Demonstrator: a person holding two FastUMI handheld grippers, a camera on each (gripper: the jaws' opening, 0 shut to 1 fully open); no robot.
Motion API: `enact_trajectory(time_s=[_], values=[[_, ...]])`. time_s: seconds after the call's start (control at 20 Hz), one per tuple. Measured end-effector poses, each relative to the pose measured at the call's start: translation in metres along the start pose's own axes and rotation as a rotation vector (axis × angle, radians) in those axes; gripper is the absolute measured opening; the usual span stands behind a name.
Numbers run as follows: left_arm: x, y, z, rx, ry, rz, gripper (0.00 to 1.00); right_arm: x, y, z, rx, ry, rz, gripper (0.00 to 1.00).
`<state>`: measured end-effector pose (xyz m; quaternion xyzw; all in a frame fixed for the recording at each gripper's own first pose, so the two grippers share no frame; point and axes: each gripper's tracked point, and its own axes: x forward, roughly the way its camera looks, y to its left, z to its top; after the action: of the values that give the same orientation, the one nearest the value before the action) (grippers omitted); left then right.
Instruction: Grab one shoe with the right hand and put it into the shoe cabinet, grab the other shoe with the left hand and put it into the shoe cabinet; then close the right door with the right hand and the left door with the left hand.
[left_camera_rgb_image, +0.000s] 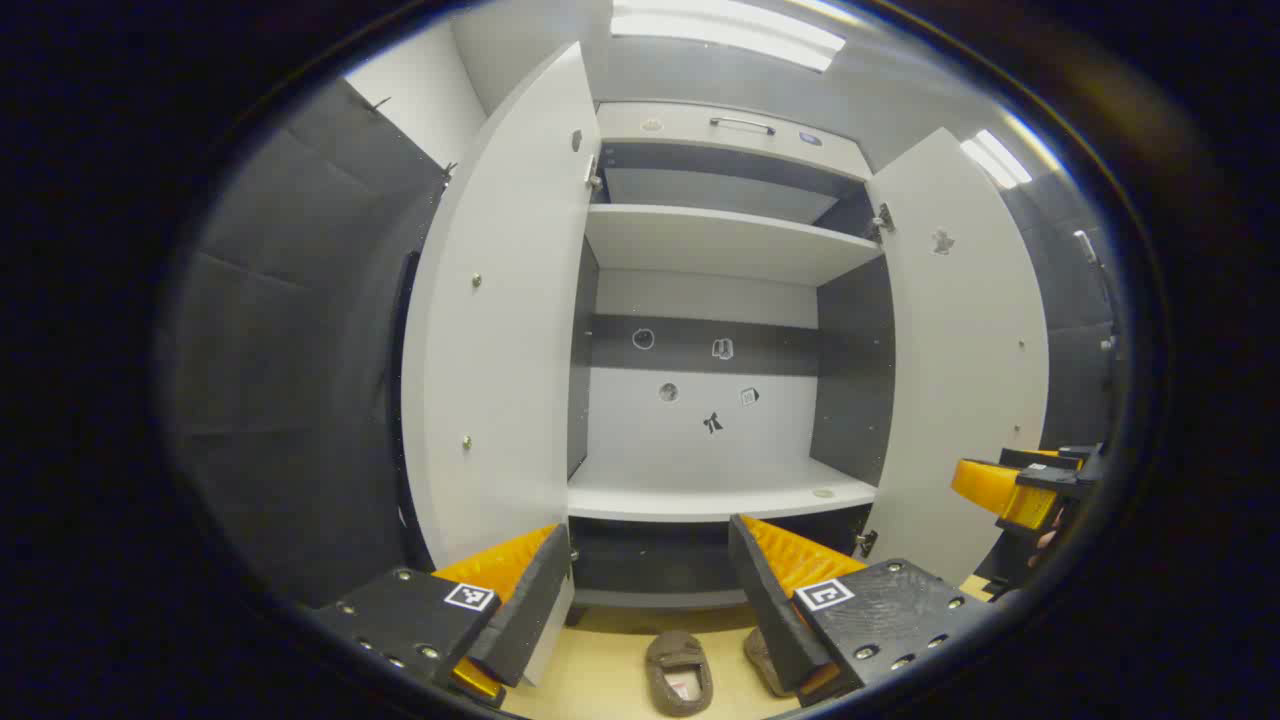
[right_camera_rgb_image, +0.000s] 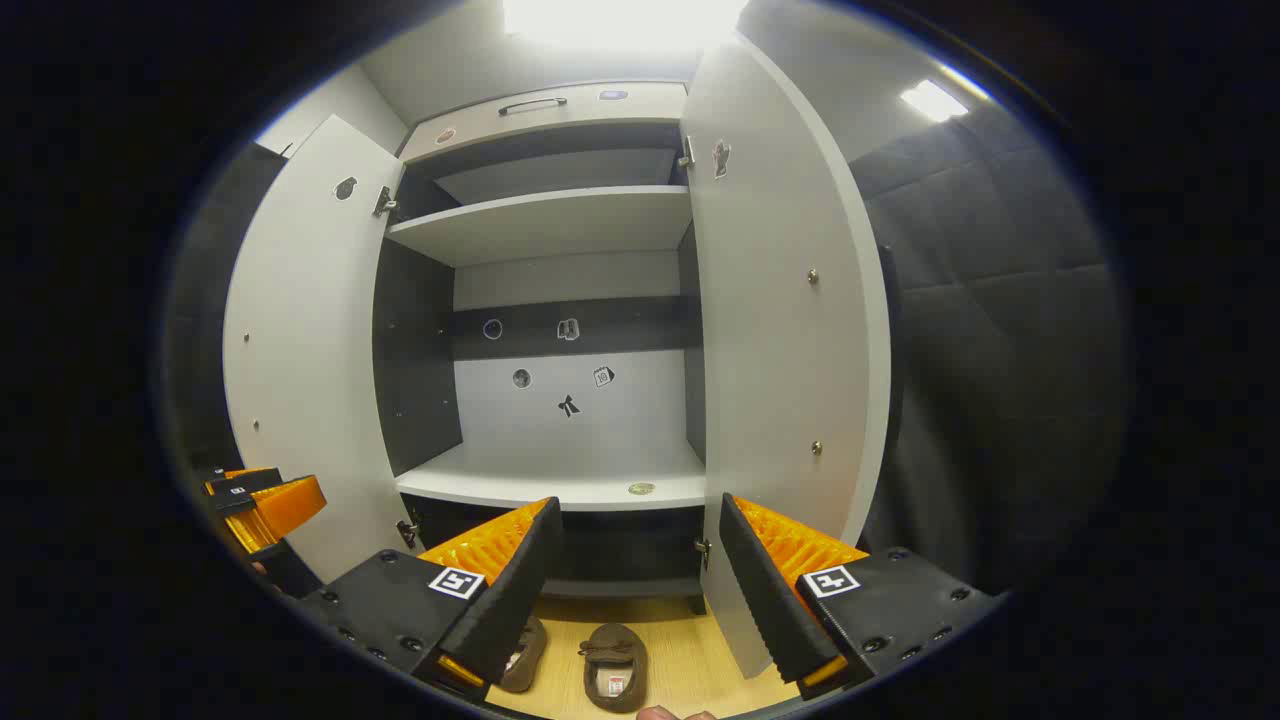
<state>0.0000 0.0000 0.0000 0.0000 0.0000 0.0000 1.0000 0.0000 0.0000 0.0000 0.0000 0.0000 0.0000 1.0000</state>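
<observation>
Left gripper view: left gripper (left_camera_rgb_image: 650, 590) spread wide, nothing between its fingers, facing the shoe cabinet (left_camera_rgb_image: 725, 245), left door (left_camera_rgb_image: 505, 320) and right door (left_camera_rgb_image: 960, 350) both swung open. Two brown shoes (right_camera_rgb_image: 612, 665) sit on the floor (right_camera_rgb_image: 690, 650) just near of the cabinet base. Right gripper (right_camera_rgb_image: 635, 585) also spread, empty, above them.

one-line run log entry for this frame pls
stage: pre-grasp | left gripper: open | right gripper: open | shoes: on floor | cabinet doors: open
</observation>
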Motion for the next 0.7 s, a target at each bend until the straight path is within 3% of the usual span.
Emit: enact_trajectory(time_s=[0.05, 0.1, 0.25, 0.3, 0.7], values=[[0.0, 0.001, 0.0, -0.006, -0.002, -0.001, 0.97, 0.001, 0.0, -0.001, -0.004, 0.001, -0.004, 0.99], [-0.001, 0.003, 0.0, -0.011, -0.005, -0.002, 0.92, 0.001, 0.0, -0.002, -0.011, 0.002, -0.009, 0.99], [0.0, 0.009, -0.004, -0.021, 0.008, 0.0, 0.93, 0.002, 0.002, -0.008, 0.002, 0.024, -0.012, 0.99], [0.001, 0.011, -0.006, -0.023, 0.012, 0.004, 0.97, 0.002, 0.004, -0.009, 0.014, 0.03, -0.008, 1.0], [0.003, 0.007, -0.006, 0.001, 0.002, -0.027, 0.97, 0.006, 0.01, -0.015, 0.002, 0.042, 0.001, 1.0]])
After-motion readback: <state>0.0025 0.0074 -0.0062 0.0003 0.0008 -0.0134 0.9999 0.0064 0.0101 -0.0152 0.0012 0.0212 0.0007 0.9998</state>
